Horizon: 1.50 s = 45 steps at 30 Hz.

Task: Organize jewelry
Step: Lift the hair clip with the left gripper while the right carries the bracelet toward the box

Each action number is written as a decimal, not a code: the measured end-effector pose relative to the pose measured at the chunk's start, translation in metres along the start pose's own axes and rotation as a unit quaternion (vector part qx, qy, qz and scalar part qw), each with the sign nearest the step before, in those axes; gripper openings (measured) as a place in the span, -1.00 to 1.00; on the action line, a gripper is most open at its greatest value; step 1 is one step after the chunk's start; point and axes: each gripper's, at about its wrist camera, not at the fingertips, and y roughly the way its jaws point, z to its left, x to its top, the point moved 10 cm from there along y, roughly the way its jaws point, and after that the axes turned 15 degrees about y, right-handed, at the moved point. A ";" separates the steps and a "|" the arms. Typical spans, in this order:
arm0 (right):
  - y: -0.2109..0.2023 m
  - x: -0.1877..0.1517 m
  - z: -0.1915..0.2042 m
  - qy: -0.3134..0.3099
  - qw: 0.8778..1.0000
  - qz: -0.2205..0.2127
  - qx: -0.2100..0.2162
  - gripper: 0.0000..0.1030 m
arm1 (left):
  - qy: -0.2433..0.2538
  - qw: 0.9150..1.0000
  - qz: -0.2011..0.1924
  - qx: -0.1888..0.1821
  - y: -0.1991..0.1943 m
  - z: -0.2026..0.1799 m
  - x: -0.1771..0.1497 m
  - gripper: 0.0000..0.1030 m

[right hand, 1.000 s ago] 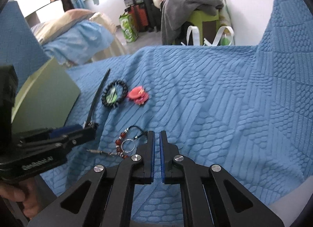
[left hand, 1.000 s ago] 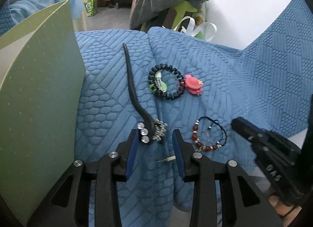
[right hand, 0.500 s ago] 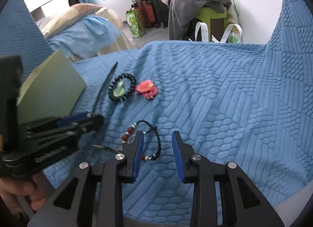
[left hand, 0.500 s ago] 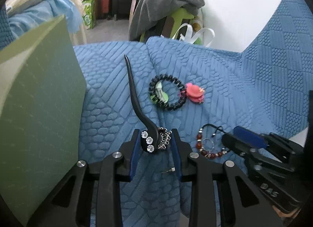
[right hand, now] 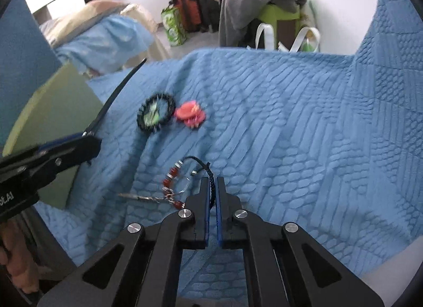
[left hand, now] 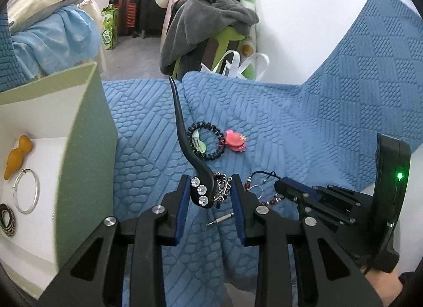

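Left wrist view: no writing can be read. Left gripper is clenched on a black hairpin with three clear flowers, its curved point rising free above the blue quilted cover. Green box stands open at left.

Right wrist view: part letters "ot.AI" show on the other tool. Right gripper has just closed, pinching the braided cord of a red-beaded bracelet on the cover.

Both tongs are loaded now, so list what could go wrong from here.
1. The hairpin sticks far out of the left tongs, held only at its flowered end; it may swing or catch the box wall.
2. The right tongs pinch only the bracelet cord; the loose ring could snag or drop.
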 end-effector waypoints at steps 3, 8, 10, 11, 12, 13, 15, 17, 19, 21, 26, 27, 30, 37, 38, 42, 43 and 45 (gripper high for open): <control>-0.018 0.009 0.004 0.008 1.000 -0.024 0.011 -0.97 | -0.004 1.000 -0.011 -0.009 -0.015 -0.001 0.005 -0.40; -0.043 0.021 0.009 0.022 0.998 -0.054 0.019 -0.97 | 0.000 0.999 -0.029 -0.015 -0.042 0.000 0.017 -0.40; -0.048 0.024 0.014 0.019 0.998 -0.061 0.016 -0.97 | 0.002 0.999 -0.035 -0.014 -0.050 0.002 0.020 -0.40; -0.048 0.024 0.016 0.017 0.998 -0.061 0.012 -0.97 | 0.003 0.999 -0.036 -0.013 -0.054 0.002 0.020 -0.40; -0.045 0.023 0.016 0.016 0.998 -0.058 0.005 -0.97 | 0.005 0.999 -0.037 -0.013 -0.056 0.003 0.021 -0.40; -0.039 0.021 0.013 0.018 0.999 -0.049 -0.006 -0.95 | 0.009 0.999 -0.038 -0.011 -0.060 0.004 0.021 -0.40; -0.022 0.014 0.007 0.021 0.999 -0.024 -0.025 -0.89 | 0.015 0.999 -0.039 -0.008 -0.065 0.004 0.020 -0.40; -0.010 0.009 0.002 0.020 0.999 -0.011 -0.035 -0.69 | 0.016 0.999 -0.037 -0.013 -0.070 0.005 0.018 -0.40; 0.002 0.003 -0.006 0.013 0.998 0.002 -0.056 -0.64 | 0.013 0.999 -0.036 -0.017 -0.074 0.007 0.017 -0.40; 0.011 -0.003 -0.013 0.009 0.997 0.015 -0.073 -0.64 | 0.007 0.999 -0.036 -0.019 -0.077 0.010 0.017 -0.40; 0.021 -0.011 -0.016 -0.004 0.997 0.022 -0.073 -0.62 | -0.004 0.999 -0.035 -0.021 -0.079 0.018 0.016 -0.40; 0.021 -0.011 -0.016 -0.007 0.997 0.020 -0.072 -0.61 | -0.004 0.999 -0.034 -0.018 -0.079 0.019 0.016 -0.40; 0.022 -0.013 -0.010 -0.025 0.996 0.019 -0.078 -0.71 | -0.005 0.999 -0.029 -0.014 -0.079 0.022 0.016 -0.40; 0.017 -0.010 -0.009 -0.020 0.994 0.013 -0.106 -0.98 | -0.008 0.999 -0.038 -0.008 -0.096 0.031 0.020 -0.40; 0.013 -0.007 -0.010 -0.013 0.994 0.007 -0.104 -0.98 | -0.009 0.999 -0.041 -0.007 -0.099 0.033 0.021 -0.40; -0.012 0.010 -0.006 -0.010 0.993 -0.030 -0.111 -0.98 | -0.011 0.998 -0.056 -0.005 -0.116 0.040 0.028 -0.40; -0.019 0.014 -0.004 -0.010 0.993 -0.039 -0.110 -0.98 | -0.012 0.998 -0.060 -0.006 -0.120 0.040 0.030 -0.40; -0.031 0.021 0.002 -0.009 0.993 -0.053 -0.108 -0.98 | -0.013 0.997 -0.070 -0.006 -0.130 0.043 0.034 -0.40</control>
